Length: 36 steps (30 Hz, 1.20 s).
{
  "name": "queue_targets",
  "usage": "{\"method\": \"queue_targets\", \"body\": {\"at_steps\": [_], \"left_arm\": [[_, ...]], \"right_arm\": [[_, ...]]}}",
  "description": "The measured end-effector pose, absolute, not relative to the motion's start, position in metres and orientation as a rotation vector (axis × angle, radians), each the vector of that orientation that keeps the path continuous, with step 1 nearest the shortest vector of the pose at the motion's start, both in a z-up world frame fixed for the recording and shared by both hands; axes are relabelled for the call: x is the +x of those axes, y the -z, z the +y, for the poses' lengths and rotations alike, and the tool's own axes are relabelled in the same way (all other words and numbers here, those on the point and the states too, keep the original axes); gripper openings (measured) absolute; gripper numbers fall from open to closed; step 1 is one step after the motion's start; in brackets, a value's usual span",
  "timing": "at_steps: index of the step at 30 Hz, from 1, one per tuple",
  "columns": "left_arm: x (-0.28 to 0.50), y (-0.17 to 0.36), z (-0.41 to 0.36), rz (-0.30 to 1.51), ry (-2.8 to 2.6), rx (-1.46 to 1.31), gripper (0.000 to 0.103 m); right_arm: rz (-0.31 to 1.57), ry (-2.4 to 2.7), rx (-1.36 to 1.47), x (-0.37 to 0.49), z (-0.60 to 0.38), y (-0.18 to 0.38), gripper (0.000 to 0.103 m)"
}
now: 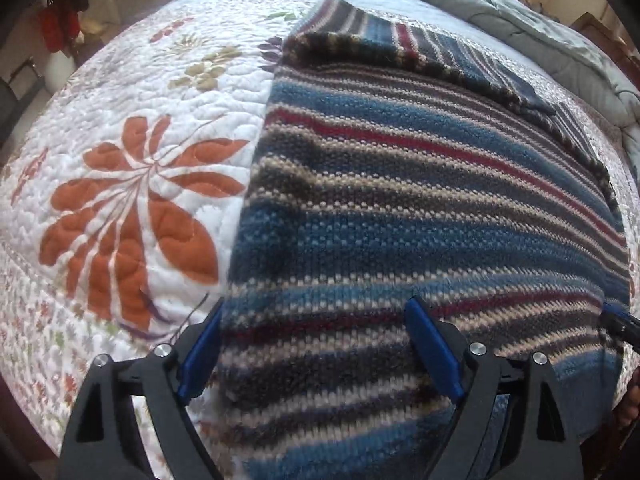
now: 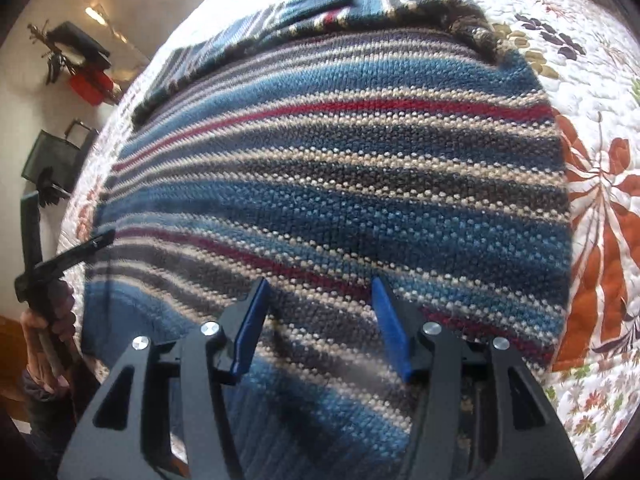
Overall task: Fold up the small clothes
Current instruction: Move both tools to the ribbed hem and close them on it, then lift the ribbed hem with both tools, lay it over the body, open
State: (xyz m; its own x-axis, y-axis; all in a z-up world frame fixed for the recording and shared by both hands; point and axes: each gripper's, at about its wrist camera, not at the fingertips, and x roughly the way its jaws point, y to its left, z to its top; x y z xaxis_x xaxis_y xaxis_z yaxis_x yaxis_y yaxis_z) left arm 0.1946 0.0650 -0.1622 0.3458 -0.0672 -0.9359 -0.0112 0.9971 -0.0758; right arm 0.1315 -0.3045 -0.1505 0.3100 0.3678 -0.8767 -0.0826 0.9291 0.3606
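Observation:
A striped knit sweater (image 1: 420, 200) in blue, grey, cream and red lies flat on a floral quilt (image 1: 132, 184), with a sleeve folded across its far end (image 1: 400, 48). My left gripper (image 1: 316, 308) is open just above the sweater's near left edge, holding nothing. The sweater also fills the right wrist view (image 2: 340, 168). My right gripper (image 2: 320, 284) is open over its near hem, holding nothing. The other gripper shows at that view's left edge (image 2: 72, 252), and a gripper tip at the left view's right edge (image 1: 620, 320).
The quilt (image 2: 600, 160) covers a bed. A grey-blue duvet (image 1: 540, 32) is bunched at the far side. A wall with hanging items (image 2: 80, 60) and a dark chair (image 2: 56, 156) stand beyond the bed.

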Motion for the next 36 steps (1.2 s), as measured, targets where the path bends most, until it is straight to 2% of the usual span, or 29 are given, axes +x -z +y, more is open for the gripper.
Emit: {"method": "queue_targets", "body": {"at_steps": [8,16,24,25,27,29,30,31,32,34,36], "left_arm": [[0.135,0.128,0.092,1.230,0.024,-0.052,0.088],[0.106,0.150,0.095,1.341,0.094,-0.071,0.088],[0.092,0.156,0.088,1.353,0.128,-0.129,0.088],[0.090,0.153,0.089,1.359,0.176,-0.189,0.087],[0.087,0.152,0.087,1.364,0.255,-0.284,0.087],[0.086,0.154,0.084,1.372,0.283,-0.327,0.086],[0.087,0.155,0.082,1.373,0.273,-0.322,0.078],[0.086,0.156,0.081,1.377,0.260,-0.314,0.063],[0.086,0.156,0.080,1.377,0.260,-0.318,0.055],[0.088,0.156,0.082,1.376,0.242,-0.334,0.029],[0.089,0.153,0.083,1.364,0.239,-0.367,0.017]], "right_arm": [[1.234,-0.238,0.292,0.066,-0.348,0.118,0.060],[1.312,-0.245,0.324,0.019,-0.359,0.134,0.062],[1.328,-0.264,0.351,0.005,-0.351,0.146,0.065],[1.324,-0.269,0.356,0.005,-0.350,0.145,0.063],[1.314,-0.294,0.389,0.007,-0.347,0.145,0.054],[1.314,-0.297,0.407,0.009,-0.346,0.146,0.039],[1.315,-0.295,0.407,0.010,-0.347,0.147,0.033],[1.317,-0.292,0.413,0.010,-0.349,0.148,0.018],[1.316,-0.294,0.423,0.010,-0.350,0.149,0.012],[1.306,-0.314,0.461,0.011,-0.355,0.147,0.010],[1.291,-0.333,0.488,0.011,-0.360,0.143,0.010]]}}
